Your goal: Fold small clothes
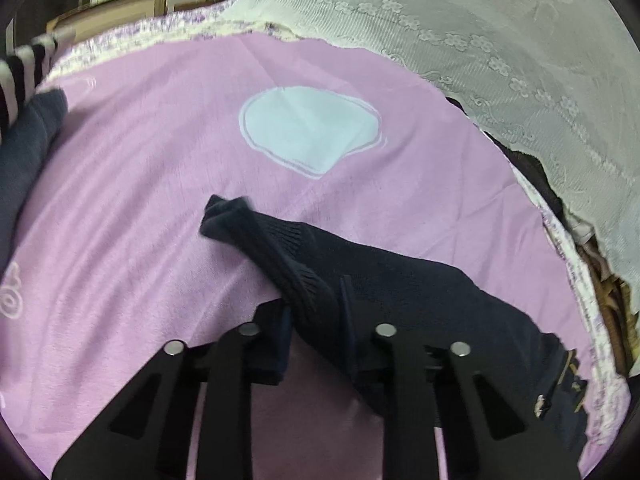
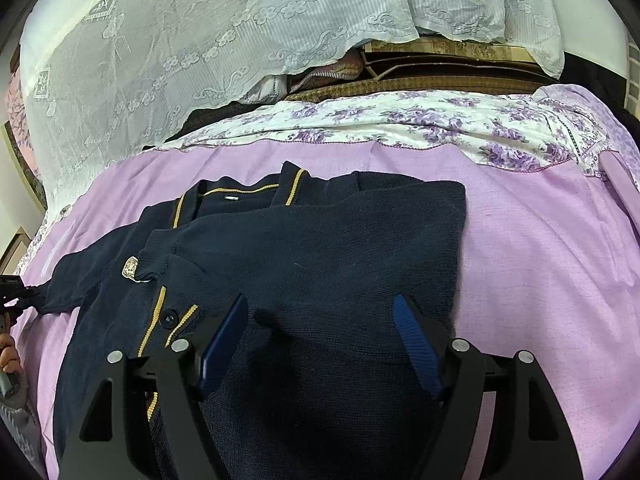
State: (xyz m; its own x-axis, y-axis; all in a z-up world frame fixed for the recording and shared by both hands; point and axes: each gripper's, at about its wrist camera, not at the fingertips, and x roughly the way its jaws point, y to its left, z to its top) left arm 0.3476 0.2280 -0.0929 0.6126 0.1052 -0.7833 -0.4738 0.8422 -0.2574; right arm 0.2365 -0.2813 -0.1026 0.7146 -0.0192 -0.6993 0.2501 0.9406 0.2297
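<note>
Pink sheet (image 2: 540, 240) bears navy, gold-trimmed cardigan (image 2: 320, 248); sleeve (image 1: 280, 252) rumpled.

Left gripper (image 1: 318, 312): fingers nearly together, clamped on a ribbed dark sleeve (image 1: 280, 256) that trails from the jaws toward 11 o'clock. Right gripper (image 2: 320, 344): blue-padded fingers (image 2: 416, 344) spread wide, tips low over the navy cardigan (image 2: 320, 240), gripping nothing. In the right wrist view, at 9 o'clock, the left gripper's tip and, below it, part of the person's hand (image 2: 10, 356).
</note>
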